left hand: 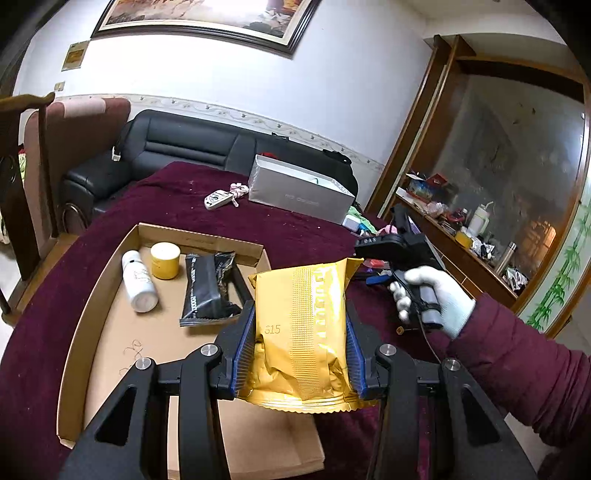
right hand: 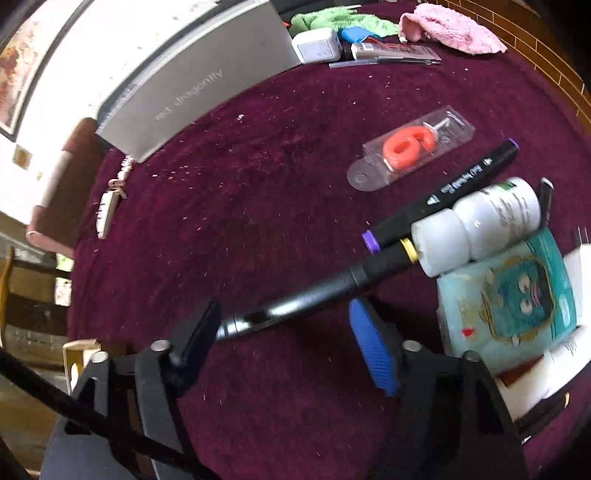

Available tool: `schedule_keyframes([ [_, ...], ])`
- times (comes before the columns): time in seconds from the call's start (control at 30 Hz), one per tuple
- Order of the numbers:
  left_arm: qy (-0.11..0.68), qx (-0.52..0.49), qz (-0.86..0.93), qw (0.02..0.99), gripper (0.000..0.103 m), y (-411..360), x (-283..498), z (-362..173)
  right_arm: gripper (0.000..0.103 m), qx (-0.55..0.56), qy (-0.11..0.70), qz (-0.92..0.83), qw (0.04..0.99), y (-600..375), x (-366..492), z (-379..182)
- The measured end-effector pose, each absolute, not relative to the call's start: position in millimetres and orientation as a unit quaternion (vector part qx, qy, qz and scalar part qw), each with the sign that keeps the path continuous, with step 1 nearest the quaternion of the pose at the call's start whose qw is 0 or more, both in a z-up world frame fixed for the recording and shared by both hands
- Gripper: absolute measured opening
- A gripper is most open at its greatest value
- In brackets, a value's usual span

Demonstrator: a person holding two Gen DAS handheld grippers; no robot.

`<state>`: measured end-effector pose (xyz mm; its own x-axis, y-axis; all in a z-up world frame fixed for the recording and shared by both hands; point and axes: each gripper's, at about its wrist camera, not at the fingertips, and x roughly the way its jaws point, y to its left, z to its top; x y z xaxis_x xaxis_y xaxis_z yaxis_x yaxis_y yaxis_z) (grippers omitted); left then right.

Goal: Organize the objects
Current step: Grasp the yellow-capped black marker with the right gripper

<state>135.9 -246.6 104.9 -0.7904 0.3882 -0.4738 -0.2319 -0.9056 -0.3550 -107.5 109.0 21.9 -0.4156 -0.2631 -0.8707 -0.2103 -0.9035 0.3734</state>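
Observation:
My left gripper (left hand: 301, 332) is shut on a gold foil packet (left hand: 306, 325) and holds it above the right edge of a shallow cardboard tray (left hand: 85, 325). In the tray lie a white bottle (left hand: 138, 280), a yellow jar (left hand: 165, 260) and a black packet (left hand: 208, 288). My right gripper (right hand: 284, 332) is open over the maroon cloth, with the tip of a black marker with a yellow ring (right hand: 317, 291) between its fingers. Beside it lie a second marker with a purple ring (right hand: 443, 192), a white bottle (right hand: 476, 225), a teal packet (right hand: 513, 299) and a packaged orange number candle (right hand: 406, 147).
A silver box (left hand: 299, 188) (right hand: 192, 85) stands at the far side of the round table (left hand: 207, 206). A key fob (left hand: 218, 199) lies near it. A pink cloth (right hand: 450, 29), green cloth (right hand: 343, 18) and small white box (right hand: 316, 46) lie beyond. A black sofa (left hand: 166, 151) is behind.

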Motion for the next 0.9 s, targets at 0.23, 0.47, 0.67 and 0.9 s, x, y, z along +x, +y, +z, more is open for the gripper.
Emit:
schedule_keyframes([
  [0.23, -0.149, -0.275, 0.936, 0.162, 0.038, -260.4, 140.4, 98.8, 0.058, 0.547, -0.149, -0.824, -0.003, 71.4, -123.9, 26.8],
  [0.47, -0.162, -0.279, 0.935, 0.148, 0.038, -274.7, 140.3, 89.9, 0.052, 0.537, -0.051, -0.841, -0.031, 41.8, -120.6, 24.4],
  [0.67, -0.149, -0.268, 0.943, 0.126, 0.038, -280.6, 151.2, 101.3, 0.018, 0.504, 0.027, -0.863, -0.011, 25.5, -107.0, 21.9],
  [0.9, -0.154, -0.240, 0.956, 0.069, 0.038, -300.9, 179.4, 122.1, 0.013, 0.502, -0.030, -0.863, 0.046, 39.2, -99.6, 19.0],
])
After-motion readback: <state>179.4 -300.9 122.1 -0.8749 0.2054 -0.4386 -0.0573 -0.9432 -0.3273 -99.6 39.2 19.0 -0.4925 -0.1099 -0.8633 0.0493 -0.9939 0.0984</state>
